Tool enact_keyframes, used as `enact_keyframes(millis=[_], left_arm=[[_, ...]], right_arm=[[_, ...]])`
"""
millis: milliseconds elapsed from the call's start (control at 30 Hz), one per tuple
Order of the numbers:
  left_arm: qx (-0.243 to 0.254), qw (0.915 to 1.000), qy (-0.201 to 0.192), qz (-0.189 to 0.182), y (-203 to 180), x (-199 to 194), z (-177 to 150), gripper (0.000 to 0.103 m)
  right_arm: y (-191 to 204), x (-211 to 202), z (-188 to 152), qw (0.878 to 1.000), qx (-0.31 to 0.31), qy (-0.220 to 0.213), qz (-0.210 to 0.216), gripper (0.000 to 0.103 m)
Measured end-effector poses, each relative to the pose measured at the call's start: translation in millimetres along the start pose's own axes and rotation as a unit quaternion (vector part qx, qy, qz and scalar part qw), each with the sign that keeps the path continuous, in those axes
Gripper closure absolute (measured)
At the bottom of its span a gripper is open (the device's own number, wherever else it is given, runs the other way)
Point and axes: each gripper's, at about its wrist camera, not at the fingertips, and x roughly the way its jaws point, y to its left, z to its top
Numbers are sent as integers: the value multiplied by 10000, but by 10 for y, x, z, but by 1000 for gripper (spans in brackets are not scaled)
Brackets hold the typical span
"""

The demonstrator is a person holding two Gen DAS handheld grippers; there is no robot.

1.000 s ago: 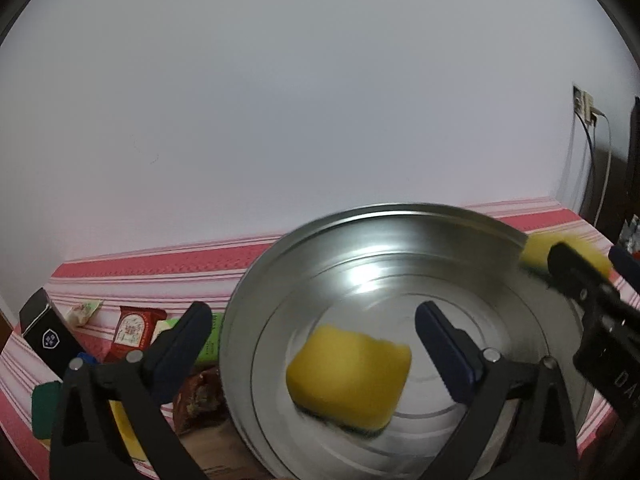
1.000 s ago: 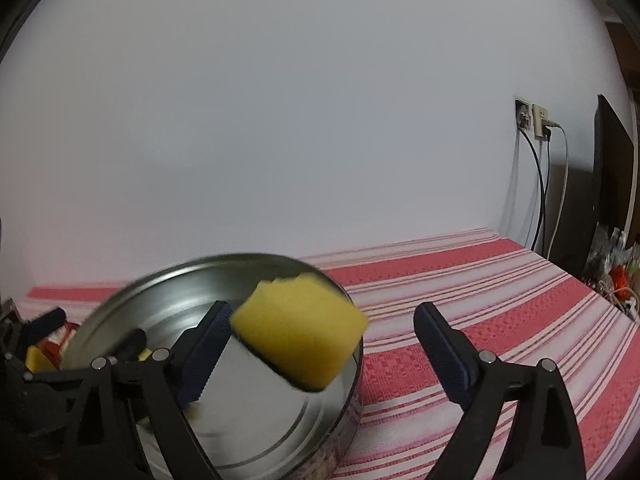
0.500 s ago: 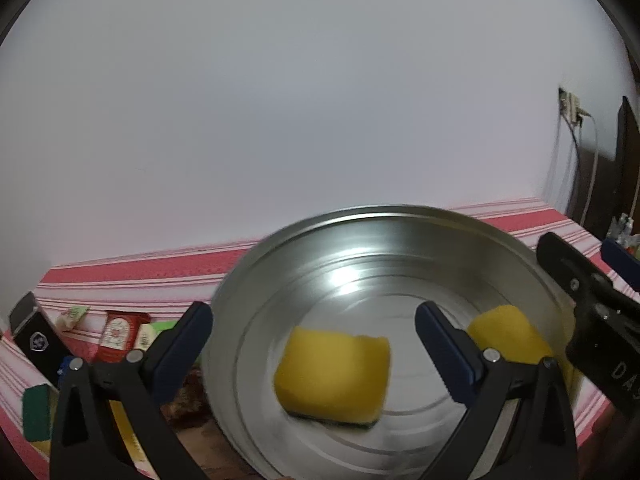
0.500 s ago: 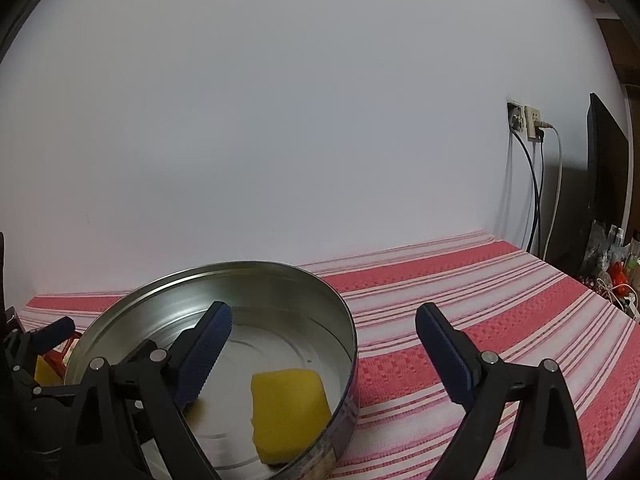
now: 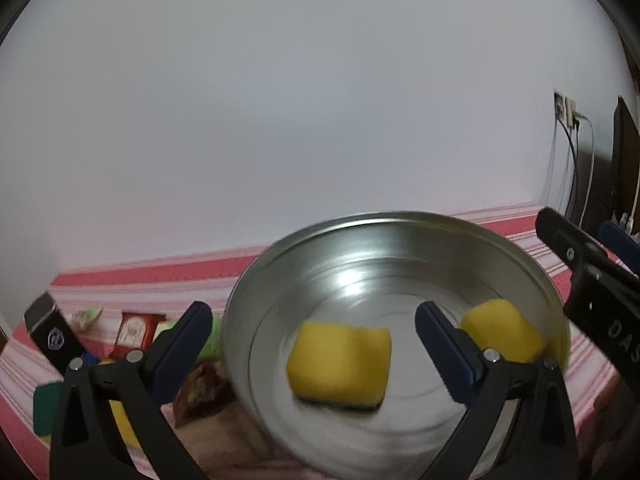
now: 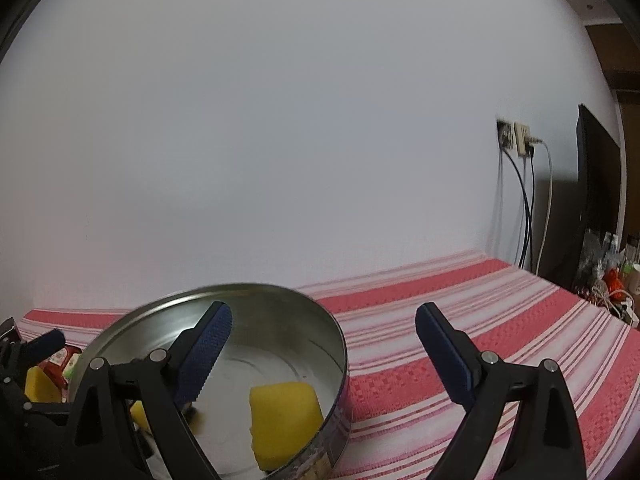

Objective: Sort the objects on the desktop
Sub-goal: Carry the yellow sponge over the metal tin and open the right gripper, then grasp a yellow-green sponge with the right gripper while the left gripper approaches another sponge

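We count two yellow sponges in one round metal tin (image 5: 520, 248). The first sponge (image 5: 340, 362) lies flat between the fingers of our left claw (image 5: 312, 320), a little ahead of the tips, its long axis running across our view and its dark scrub side down. The second sponge (image 5: 500, 336) sits just beyond that claw's right finger, against the tin's right wall; we cannot tell which way it points. Our left claw stands wide apart with nothing gripped, its left finger outside the tin's rim. Left of it, several small packets (image 5: 136, 326) and a dark box (image 5: 50, 332) crowd the striped surface (image 5: 160, 272), touching or nearly so.

Our right claw (image 6: 324, 320) also gapes wide and empty. Its left finger hangs over the tin (image 6: 328, 344), the second sponge (image 6: 284, 420) below it near the tin's wall. Under and beyond its right finger the striped surface (image 6: 480, 292) is open as far as the wall and the cables (image 6: 528, 208).
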Motion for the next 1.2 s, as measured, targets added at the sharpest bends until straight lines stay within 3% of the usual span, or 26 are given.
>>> enact_keyframes(millis=[133,333,433,633,900,967,1100,1200], left_arm=[[-183,9998,38,70,292,-232,-89,1],[-512,9972,120,525,1095,-556,-294,1],[-807,9927,304,842,1592,-680,-463,1],[-1177,9829,537,1314,2193,-896,-713,1],[-1654,9724,877,1392,2541,-967,-923,1],[-1790,9694,945,1386,2611,-963,-984,1],[-2007,9652,1032,1325,2730,-971,-1061,1],[-2088,9629,1003,1385,2818,-1025,-1096,0]], right_arm=[[115,-113,-30,9996,-210,-139,105,8],[447,-334,-68,9978,-336,-56,562,8],[632,-440,-105,9952,-287,52,930,8],[1128,-579,-214,9854,-511,370,1579,8],[1868,-556,-333,9593,-757,1052,2511,8],[2106,-526,-398,9547,-1019,1137,2555,10],[2508,-367,-511,9422,-1498,1424,2638,28],[2649,-283,-565,9382,-1636,1558,2620,28]])
